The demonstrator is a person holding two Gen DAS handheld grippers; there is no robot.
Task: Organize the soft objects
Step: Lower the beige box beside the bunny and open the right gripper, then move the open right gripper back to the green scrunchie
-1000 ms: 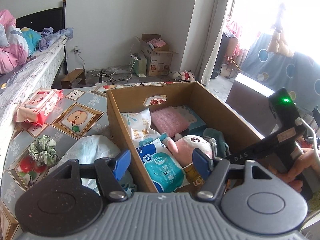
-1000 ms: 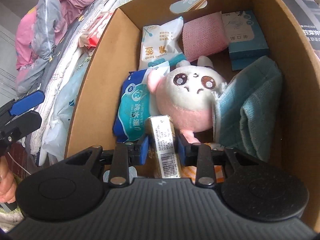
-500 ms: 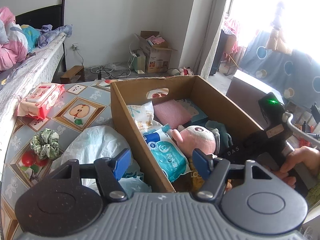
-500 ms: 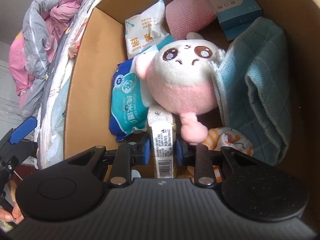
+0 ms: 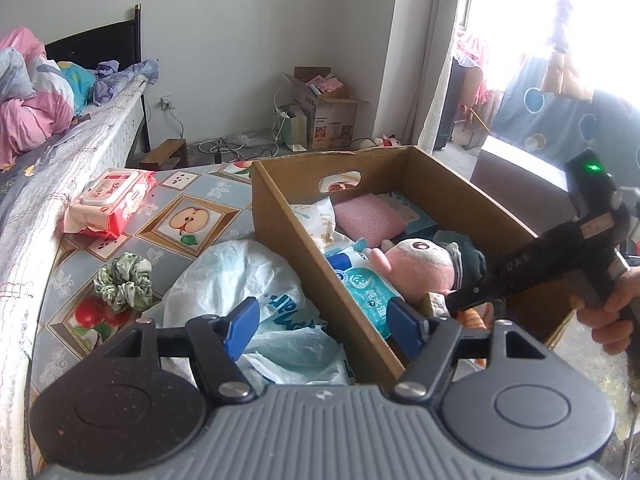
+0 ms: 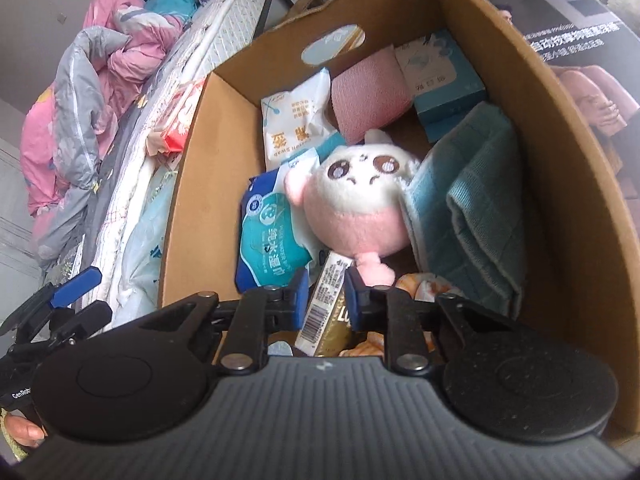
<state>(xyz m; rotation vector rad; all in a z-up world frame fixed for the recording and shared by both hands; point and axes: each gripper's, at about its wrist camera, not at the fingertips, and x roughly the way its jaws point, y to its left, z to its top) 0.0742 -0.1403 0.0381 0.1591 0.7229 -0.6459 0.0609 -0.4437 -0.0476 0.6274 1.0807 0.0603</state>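
1. Gripping a slim gold-and-white packet (image 6: 325,312) between blue pads: right gripper (image 6: 326,300), clamped tight on it at the near end of the cardboard box (image 6: 560,152); barcode side of the packet turned up, upper tip just below the plush toy's little pink foot.
2. Lying inside the box, just ahead of those pads: pink-and-white plush toy (image 6: 356,208), face up, touching a blue wet-wipe pack (image 6: 268,240) on its left and a folded teal towel (image 6: 468,208) on its right.
3. Further back in the box: white cotton-swab bag (image 6: 296,120), pink sponge-like pad (image 6: 370,92), light blue carton (image 6: 444,80) (print too small to read); under the packet, a patch of orange-patterned cloth (image 6: 424,284).
4. Hovering wide open with nothing between its pads: left gripper (image 5: 322,324), straddling the box's near-left wall; one pad over a white plastic bag (image 5: 240,280) on the table, the other over the box interior close to the wet-wipe pack.
5. Outside the box, on the fruit-patterned tablecloth (image 5: 192,220): green scrunchie (image 5: 124,282) beside the plastic bag; red-and-white wipes pack (image 5: 110,204) further off by the bed edge.
6. Seen at the right edge from the left wrist: hand (image 5: 612,308) holding the right gripper's handle, tool angled down into the box.
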